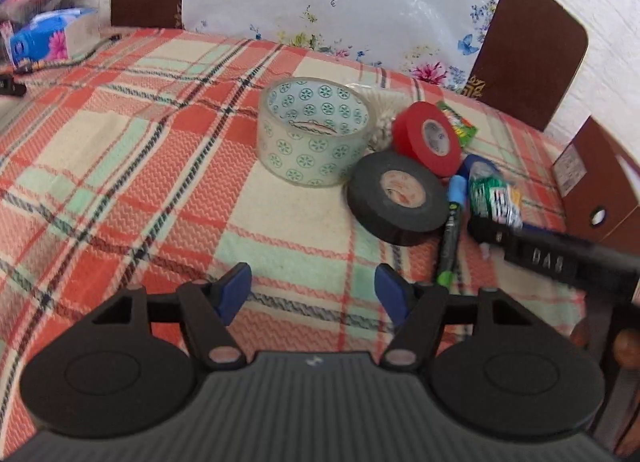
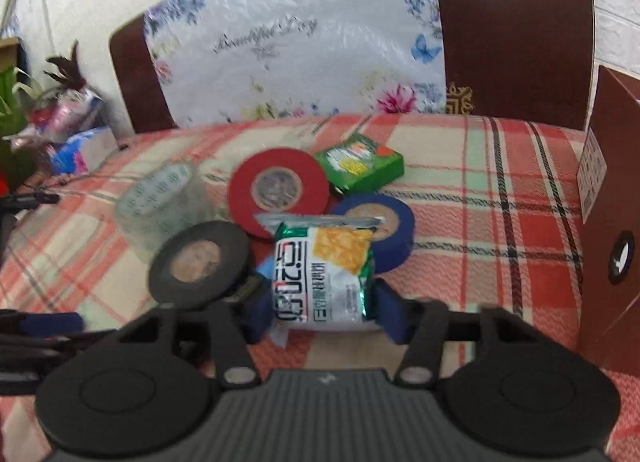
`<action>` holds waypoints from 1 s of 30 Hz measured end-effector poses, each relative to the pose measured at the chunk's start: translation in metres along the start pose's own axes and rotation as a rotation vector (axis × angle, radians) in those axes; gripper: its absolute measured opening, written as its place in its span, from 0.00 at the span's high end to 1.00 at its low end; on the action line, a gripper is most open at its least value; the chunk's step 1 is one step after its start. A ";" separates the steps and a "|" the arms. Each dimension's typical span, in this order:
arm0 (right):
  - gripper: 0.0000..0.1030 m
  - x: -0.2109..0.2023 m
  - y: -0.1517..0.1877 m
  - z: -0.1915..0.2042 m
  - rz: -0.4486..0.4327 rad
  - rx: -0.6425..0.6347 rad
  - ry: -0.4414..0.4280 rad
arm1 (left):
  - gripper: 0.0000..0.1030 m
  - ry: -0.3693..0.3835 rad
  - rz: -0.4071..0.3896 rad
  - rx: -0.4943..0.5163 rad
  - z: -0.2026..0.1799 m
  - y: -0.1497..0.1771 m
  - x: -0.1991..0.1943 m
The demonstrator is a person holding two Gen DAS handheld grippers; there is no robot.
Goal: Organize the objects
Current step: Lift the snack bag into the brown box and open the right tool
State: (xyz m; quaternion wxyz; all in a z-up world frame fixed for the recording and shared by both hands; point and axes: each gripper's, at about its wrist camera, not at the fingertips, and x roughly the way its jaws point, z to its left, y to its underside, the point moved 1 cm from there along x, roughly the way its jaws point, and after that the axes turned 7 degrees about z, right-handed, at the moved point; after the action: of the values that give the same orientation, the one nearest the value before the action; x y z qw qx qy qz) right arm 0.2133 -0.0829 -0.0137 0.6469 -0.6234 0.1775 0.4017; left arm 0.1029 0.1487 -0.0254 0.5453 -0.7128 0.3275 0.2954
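A pile of objects lies on the plaid tablecloth (image 1: 120, 166): a clear patterned tape roll (image 1: 314, 130), a red tape roll (image 1: 426, 138), a black tape roll (image 1: 398, 196) and a green marker (image 1: 450, 238). My left gripper (image 1: 312, 294) is open and empty, short of the pile. My right gripper (image 2: 322, 312) is shut on a green-and-white snack packet (image 2: 324, 274), held just above the cloth. Behind the packet lie a blue tape roll (image 2: 390, 230), the red roll (image 2: 278, 192), the black roll (image 2: 200, 264) and a small green box (image 2: 360, 166).
A brown cardboard box (image 2: 616, 230) stands at the right edge of the table. Brown chair backs (image 1: 528, 50) and a floral plastic bag (image 1: 340, 6) rise behind the table. Tissue packs (image 1: 44, 36) sit at the far left.
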 end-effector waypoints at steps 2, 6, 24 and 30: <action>0.55 -0.020 0.019 -0.003 0.001 -0.027 0.022 | 0.34 0.067 0.001 0.010 -0.010 0.003 -0.011; 0.54 -0.072 0.067 -0.017 0.006 -0.064 0.060 | 0.34 0.214 0.003 0.168 -0.063 0.010 -0.026; 0.43 -0.097 0.109 -0.013 -0.035 -0.250 0.170 | 0.62 0.319 0.303 0.245 -0.152 0.039 0.017; 0.54 -0.127 0.084 -0.041 -0.212 -0.130 0.209 | 0.72 0.373 0.151 0.451 -0.217 0.008 -0.026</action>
State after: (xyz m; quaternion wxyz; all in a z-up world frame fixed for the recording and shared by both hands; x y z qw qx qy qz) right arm 0.0843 -0.1683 0.0169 0.6221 -0.7175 0.1508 0.2746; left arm 0.0950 -0.0601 0.0404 0.5967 -0.5892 0.5317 0.1188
